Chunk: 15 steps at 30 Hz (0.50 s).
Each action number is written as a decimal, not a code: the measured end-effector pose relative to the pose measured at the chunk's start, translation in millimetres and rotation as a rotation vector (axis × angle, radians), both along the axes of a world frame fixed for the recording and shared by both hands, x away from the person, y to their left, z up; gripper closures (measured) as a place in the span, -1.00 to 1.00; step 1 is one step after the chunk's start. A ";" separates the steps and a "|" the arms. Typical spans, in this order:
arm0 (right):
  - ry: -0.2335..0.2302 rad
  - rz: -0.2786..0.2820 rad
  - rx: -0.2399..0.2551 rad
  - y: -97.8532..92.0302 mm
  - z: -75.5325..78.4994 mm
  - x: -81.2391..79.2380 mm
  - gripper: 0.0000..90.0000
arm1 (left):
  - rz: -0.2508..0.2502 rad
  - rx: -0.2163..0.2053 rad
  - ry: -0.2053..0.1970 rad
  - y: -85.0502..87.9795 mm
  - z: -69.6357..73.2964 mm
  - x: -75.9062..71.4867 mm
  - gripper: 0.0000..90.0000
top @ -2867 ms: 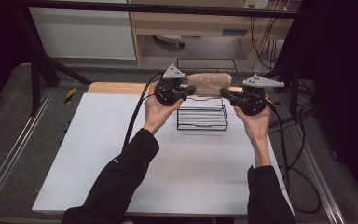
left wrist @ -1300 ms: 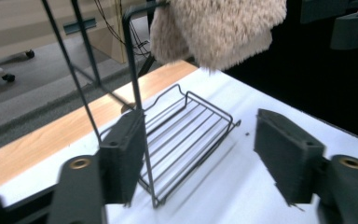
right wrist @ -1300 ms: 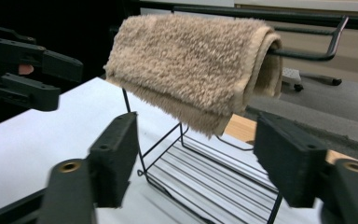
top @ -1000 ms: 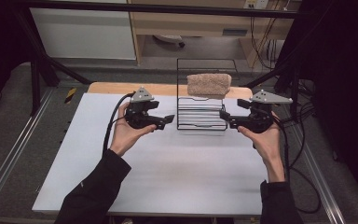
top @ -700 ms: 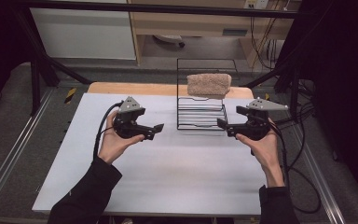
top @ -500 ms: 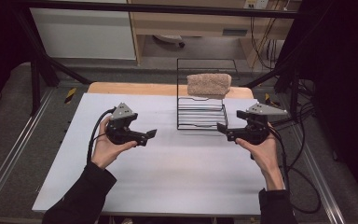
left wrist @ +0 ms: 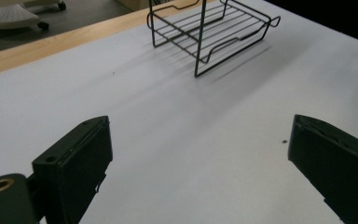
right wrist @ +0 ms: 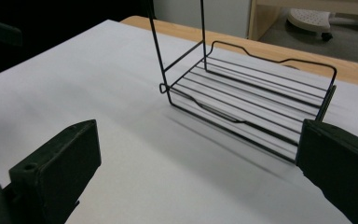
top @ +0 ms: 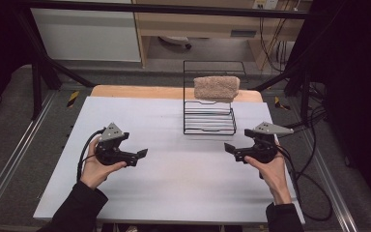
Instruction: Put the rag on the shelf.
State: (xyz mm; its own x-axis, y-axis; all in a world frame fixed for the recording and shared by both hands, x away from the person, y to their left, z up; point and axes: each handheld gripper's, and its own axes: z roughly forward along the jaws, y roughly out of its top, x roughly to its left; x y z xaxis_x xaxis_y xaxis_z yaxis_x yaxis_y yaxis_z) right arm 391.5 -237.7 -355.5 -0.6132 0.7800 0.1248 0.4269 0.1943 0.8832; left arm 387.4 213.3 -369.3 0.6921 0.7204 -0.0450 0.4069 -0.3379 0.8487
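We've backed both hands off the wire rack (top: 209,116), now low over the tabletop (top: 174,193) near its front edge. Left gripper (top: 142,153) and right gripper (top: 229,147) have just been opening; both gape wide and empty. Towel (top: 216,88) hangs on the rack's top rail by the far edge, so placement looks finished.

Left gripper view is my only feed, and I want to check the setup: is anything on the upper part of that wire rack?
Observer: Yes, a folded tan towel sits high on the wire rack, above its bottom shelf.
Operator: Is the right gripper carrying anything?
Observer: No. The right gripper has just been opening its fingers, with nothing between them, above the white table at the rack's near right corner.
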 end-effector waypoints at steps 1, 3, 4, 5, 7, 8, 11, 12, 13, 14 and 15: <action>0.006 0.000 -0.003 0.0 -3.0 -1.7 -0.99 | 0.001 0.002 0.002 2.8 -3.0 -1.9 -0.85; 0.001 0.002 -0.018 -0.7 -9.5 -4.7 -0.99 | 0.010 0.003 0.010 8.2 -8.1 -4.9 -0.85; 0.009 -0.001 -0.017 -1.0 -12.7 -5.7 -0.99 | 0.015 -0.001 0.012 10.9 -10.4 -6.2 -0.85; 0.017 0.001 -0.018 -1.5 -15.8 -7.0 -0.99 | 0.021 -0.004 0.013 13.5 -12.6 -7.7 -0.85; 0.027 0.004 -0.023 -2.6 -21.7 -9.2 -0.99 | 0.025 -0.004 0.015 18.4 -17.1 -10.5 -0.84; 0.032 0.009 -0.030 -3.0 -24.5 -10.5 -0.99 | 0.027 -0.005 0.016 20.1 -18.9 -11.6 -0.84; 0.045 0.016 -0.041 -4.6 -32.7 -13.9 -0.99 | 0.033 0.000 0.020 27.0 -26.1 -16.2 -0.84; 0.048 0.017 -0.045 -5.2 -35.4 -15.1 -0.99 | 0.034 0.003 0.019 29.1 -28.1 -17.5 -0.84; 0.055 0.017 -0.046 -5.7 -38.1 -16.4 -0.99 | 0.035 0.003 0.020 31.0 -30.1 -18.9 -0.84; 0.060 0.023 -0.049 -6.4 -40.7 -17.5 -0.99 | 0.035 0.009 0.019 33.0 -32.0 -20.1 -0.84; 0.065 0.026 -0.051 -7.0 -43.3 -18.8 -0.99 | 0.038 0.010 0.020 34.7 -34.0 -21.3 -0.84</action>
